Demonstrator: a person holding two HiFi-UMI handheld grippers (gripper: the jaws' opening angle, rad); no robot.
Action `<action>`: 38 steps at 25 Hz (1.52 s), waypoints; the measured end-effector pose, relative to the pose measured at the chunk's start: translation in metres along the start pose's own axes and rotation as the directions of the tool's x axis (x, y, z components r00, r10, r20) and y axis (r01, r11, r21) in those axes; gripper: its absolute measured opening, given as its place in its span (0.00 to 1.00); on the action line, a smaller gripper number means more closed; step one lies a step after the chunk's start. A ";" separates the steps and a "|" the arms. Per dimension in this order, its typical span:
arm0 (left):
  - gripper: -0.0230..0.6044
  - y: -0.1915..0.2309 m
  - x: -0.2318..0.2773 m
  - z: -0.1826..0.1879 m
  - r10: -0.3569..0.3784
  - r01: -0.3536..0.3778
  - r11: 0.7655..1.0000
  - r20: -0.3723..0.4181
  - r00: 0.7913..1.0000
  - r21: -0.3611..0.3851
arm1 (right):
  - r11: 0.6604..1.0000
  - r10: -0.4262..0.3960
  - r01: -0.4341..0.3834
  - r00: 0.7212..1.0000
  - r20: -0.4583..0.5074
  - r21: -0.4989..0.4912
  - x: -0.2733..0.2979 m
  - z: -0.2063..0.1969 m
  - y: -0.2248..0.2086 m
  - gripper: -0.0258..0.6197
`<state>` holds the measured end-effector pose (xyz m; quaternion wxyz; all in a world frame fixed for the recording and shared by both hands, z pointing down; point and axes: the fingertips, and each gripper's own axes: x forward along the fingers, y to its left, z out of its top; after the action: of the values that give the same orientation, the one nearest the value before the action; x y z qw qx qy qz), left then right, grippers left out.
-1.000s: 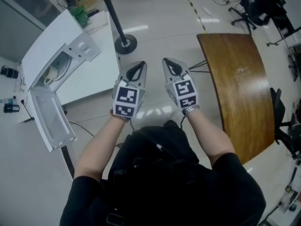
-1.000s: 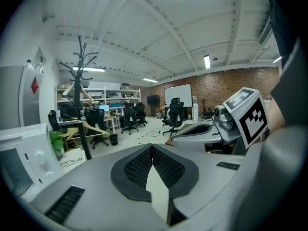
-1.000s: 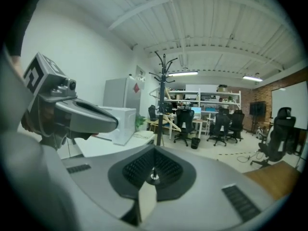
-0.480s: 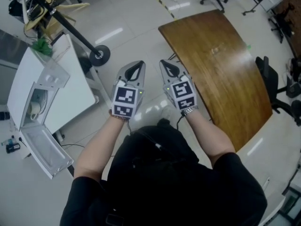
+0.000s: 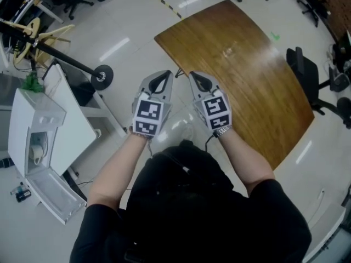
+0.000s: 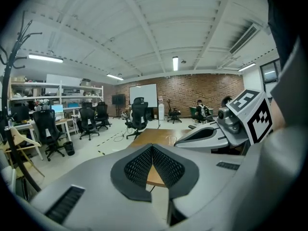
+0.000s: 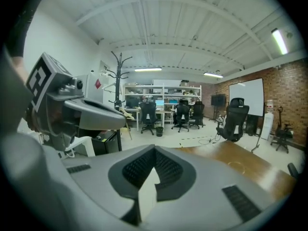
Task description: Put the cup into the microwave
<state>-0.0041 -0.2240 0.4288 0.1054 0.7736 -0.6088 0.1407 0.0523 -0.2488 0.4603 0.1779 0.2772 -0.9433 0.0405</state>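
White cup [image 5: 36, 153] in the microwave [image 5: 34, 109], well left of left hand-held gripper [image 5: 161, 75] and right hand-held gripper [image 5: 198, 76], both closed, empty.

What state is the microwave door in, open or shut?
Open: the microwave door is swung out and down, leaving the cavity exposed.

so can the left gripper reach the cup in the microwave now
Probably not: the left gripper is shut, aimed at the wooden table; the cup sits inside the open microwave, far off to its left.
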 end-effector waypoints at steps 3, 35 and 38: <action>0.04 -0.017 0.026 0.004 -0.032 0.032 0.999 -0.003 0.999 0.006 | 0.999 -0.030 0.030 1.000 -0.005 0.017 -0.010 -0.009 -0.029 0.04; 0.46 -0.121 0.224 -0.025 -0.342 0.361 0.929 -0.184 0.922 0.084 | 0.899 -0.374 0.399 0.914 -0.157 0.181 -0.101 -0.077 -0.181 0.04; 0.52 -0.122 0.242 -0.032 -0.344 0.369 0.924 -0.208 0.916 0.100 | 0.888 -0.387 0.417 0.905 -0.175 0.194 -0.101 -0.081 -0.186 0.04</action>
<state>0.1646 -0.4051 0.5433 0.1326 0.8605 -0.4336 0.2324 0.2567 -0.3399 0.4953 0.2115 0.4818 -0.8407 0.1282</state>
